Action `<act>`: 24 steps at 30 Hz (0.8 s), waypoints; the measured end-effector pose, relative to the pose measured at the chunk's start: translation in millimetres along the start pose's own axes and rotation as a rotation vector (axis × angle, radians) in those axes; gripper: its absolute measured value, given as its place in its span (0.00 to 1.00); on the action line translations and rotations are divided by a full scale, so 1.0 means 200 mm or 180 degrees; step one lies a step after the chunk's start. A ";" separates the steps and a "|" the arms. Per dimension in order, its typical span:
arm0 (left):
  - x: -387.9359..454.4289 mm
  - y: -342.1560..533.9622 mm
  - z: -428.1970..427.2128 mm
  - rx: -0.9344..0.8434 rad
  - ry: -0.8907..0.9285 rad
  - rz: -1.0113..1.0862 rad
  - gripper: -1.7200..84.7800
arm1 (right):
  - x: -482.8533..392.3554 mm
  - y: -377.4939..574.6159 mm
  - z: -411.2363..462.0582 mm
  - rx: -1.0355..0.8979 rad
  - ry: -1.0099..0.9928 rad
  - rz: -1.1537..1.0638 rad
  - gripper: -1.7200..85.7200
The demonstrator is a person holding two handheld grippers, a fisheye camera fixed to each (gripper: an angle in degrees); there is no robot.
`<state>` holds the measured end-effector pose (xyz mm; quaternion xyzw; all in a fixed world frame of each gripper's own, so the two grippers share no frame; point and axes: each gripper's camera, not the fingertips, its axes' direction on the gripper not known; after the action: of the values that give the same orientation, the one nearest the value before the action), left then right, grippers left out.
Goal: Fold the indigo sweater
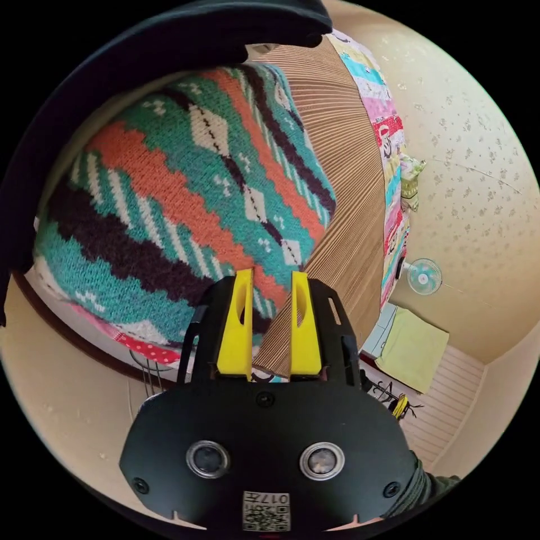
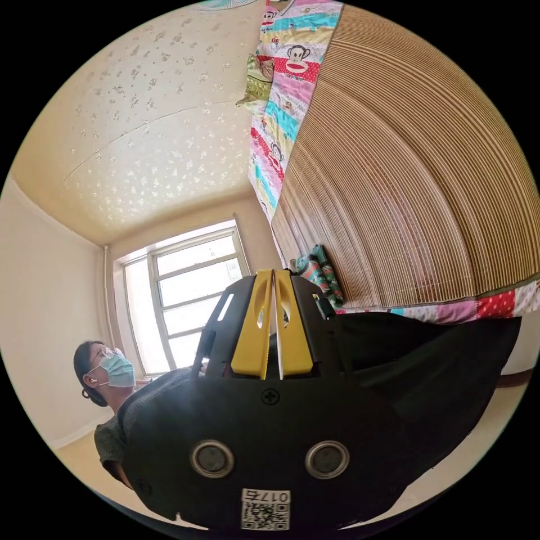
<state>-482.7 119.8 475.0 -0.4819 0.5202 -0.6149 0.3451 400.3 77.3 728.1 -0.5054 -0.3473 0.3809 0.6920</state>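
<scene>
ideally, with the left claw gaping empty and the right claw nearly closed, spread the dark sweater flat on the bamboo mat first.

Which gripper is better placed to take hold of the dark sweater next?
Probably the left. The left gripper has its jaws open, and the dark sweater hangs along the edge of its view. The right gripper has its jaws closed, with the cloth beside its body.
</scene>
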 end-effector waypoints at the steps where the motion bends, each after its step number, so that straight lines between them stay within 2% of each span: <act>1: 0.04 0.00 0.01 -0.0021 -0.0101 0.0079 0.15 | -0.01 -0.02 0.04 -0.0078 0.0025 -0.0020 0.02; 4: 0.30 0.03 0.08 -0.0232 -0.0587 0.0644 0.22 | -0.03 -0.08 0.13 -0.0250 0.0061 -0.0077 0.02; 6: 0.50 0.07 0.18 -0.0503 -0.1250 0.0898 0.27 | -0.04 -0.10 0.17 -0.0348 0.0081 -0.0116 0.02; 9: 0.62 0.12 0.39 -0.0850 -0.2339 0.1059 0.25 | -0.05 -0.11 0.22 -0.0425 0.0127 -0.0148 0.02; 10: 0.63 0.13 0.44 -0.0891 -0.2535 0.1089 0.25 | -0.04 -0.11 0.23 -0.0446 0.0135 -0.0142 0.02; 12: 0.65 0.17 0.59 -0.0975 -0.3321 0.1256 0.20 | -0.03 -0.11 0.24 -0.0463 0.0123 -0.0113 0.02; 14: 0.63 0.19 0.66 -0.1148 -0.3501 0.1489 0.18 | -0.02 -0.09 0.24 -0.0441 0.0043 -0.0126 0.02; 16: 0.57 0.18 0.65 -0.1236 -0.3362 0.1480 0.17 | -0.01 -0.07 0.22 -0.0413 -0.0008 -0.0169 0.02; 19: 0.45 0.15 0.53 -0.1346 -0.2760 0.1440 0.14 | 0.01 -0.03 0.16 -0.0326 -0.0068 -0.0207 0.02; 21: 0.28 0.19 0.32 -0.1050 -0.1803 0.1478 0.10 | 0.04 0.00 0.09 -0.0217 -0.0133 -0.0220 0.02; 22: 0.23 0.21 0.25 -0.0943 -0.1515 0.1480 0.10 | 0.07 0.02 0.04 -0.0138 -0.0194 -0.0230 0.02; 24: -0.01 0.36 0.00 -0.0510 -0.0297 0.1347 0.09 | 0.10 0.05 -0.03 -0.0043 -0.0281 -0.0287 0.02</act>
<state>-487.6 106.3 405.1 -0.4159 0.6403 -0.4626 0.4506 414.1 94.7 717.8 -0.4766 -0.4025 0.3689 0.6890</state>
